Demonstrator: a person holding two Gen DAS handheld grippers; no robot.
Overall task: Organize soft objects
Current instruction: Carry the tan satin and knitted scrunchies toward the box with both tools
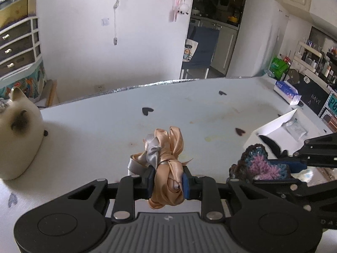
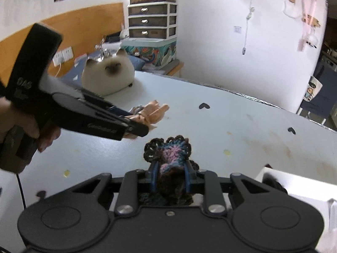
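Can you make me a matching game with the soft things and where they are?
Things:
1. satin ribbon bundle
2. crochet piece
3. plush cat
4. white box

Places:
A. sitting on the table
B. pinched in the right gripper
C. lying open at the table's right side
D. pinched in the left gripper

Pairs: 1-D, 2-B, 3-A, 4-C

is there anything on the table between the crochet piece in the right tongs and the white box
Nothing visible. The right tongs grip the crochet piece above bare table, and the white box sits just to their right. The left tongs, holding the ribbon scrunchie, are on the opposite side.
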